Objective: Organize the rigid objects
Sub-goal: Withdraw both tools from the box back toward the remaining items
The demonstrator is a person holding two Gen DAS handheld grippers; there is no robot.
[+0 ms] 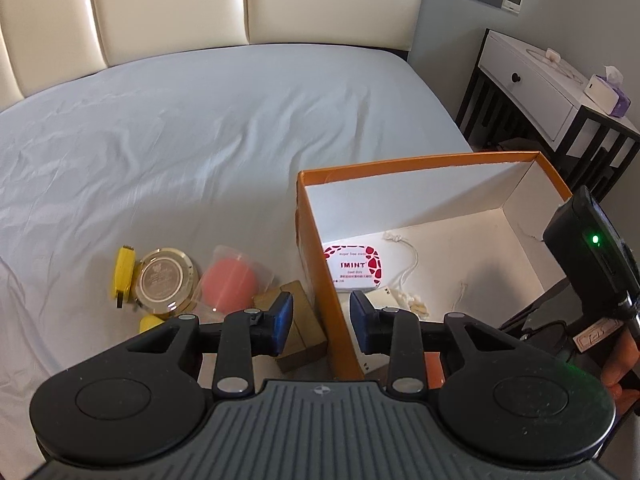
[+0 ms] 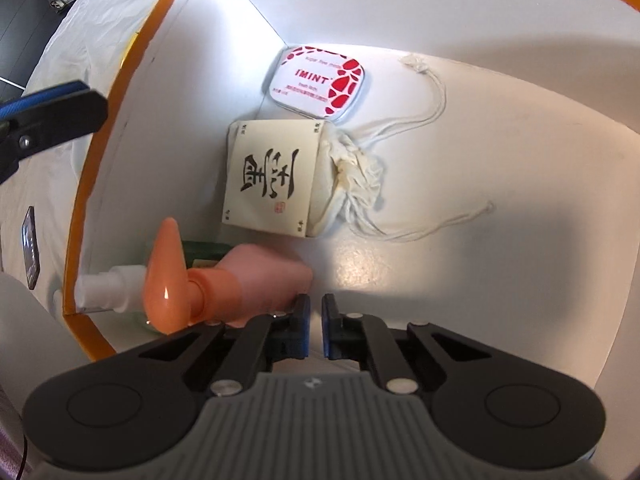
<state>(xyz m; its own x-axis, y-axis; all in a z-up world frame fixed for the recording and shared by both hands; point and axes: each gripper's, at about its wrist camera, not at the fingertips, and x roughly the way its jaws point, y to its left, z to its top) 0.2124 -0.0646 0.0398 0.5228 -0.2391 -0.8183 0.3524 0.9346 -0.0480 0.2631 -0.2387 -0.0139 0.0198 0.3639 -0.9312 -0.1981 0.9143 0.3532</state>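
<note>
An orange box with a white inside stands on the bed. In it lie an IMINT mint tin, a cream drawstring pouch with black calligraphy, a pink pump bottle and a white spray bottle. My left gripper is open and empty, straddling the box's left wall. My right gripper is inside the box, nearly shut and empty, beside the pink bottle. Outside lie a yellow item, a gold round case, a pink puff in a clear pouch and a wooden block.
The grey bed sheet stretches to a cream headboard. A nightstand with a tissue pack stands at the right. A dark phone-like item lies on the sheet left of the box.
</note>
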